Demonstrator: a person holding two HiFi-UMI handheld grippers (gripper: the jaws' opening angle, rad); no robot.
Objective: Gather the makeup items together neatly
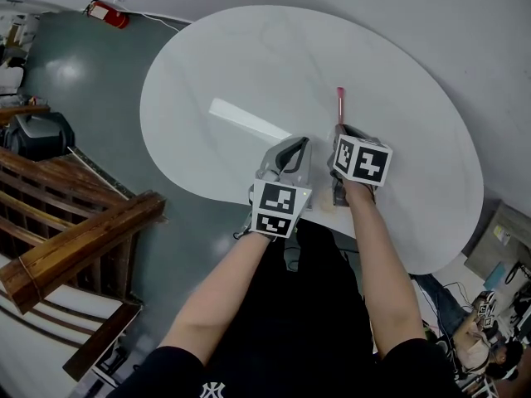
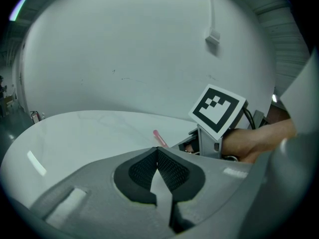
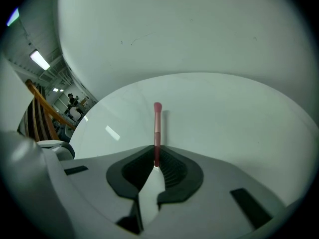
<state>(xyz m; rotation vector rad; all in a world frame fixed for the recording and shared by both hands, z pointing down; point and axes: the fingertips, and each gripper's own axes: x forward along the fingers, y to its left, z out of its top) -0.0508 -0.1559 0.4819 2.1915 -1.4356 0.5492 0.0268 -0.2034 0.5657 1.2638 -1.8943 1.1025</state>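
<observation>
**Head view.** I am holding both grippers over the near edge of the white oval bench [image 1: 249, 48]. My left gripper [image 1: 292, 146] is hovering empty just beside the right one. Its fingers [image 2: 142, 171] are pressing together, pad against pad, with nothing between them.

My right gripper [image 1: 338, 129] is pointing steeply down toward the bench. Its fingers [image 3: 172, 169] are clamping on the dark lower end of the pink makeup brush [image 3: 157, 128]. The brush is projecting straight out beyond the fingertips, away from me, with its rounded pink head farthest from the pads. It is sitting close over the bench top and casting a thin shadow just beside itself. I cannot tell whether its head is touching the surface.

**Left gripper view.** The brush is showing just left of the right gripper's marker cube [image 2: 217, 111], and my right hand [image 2: 259, 138] is gripping behind that cube.

**Surroundings.** A wooden railing [image 1: 75, 230] is running across the dark floor [image 1: 91, 106] to my left, well apart from the bench.
</observation>
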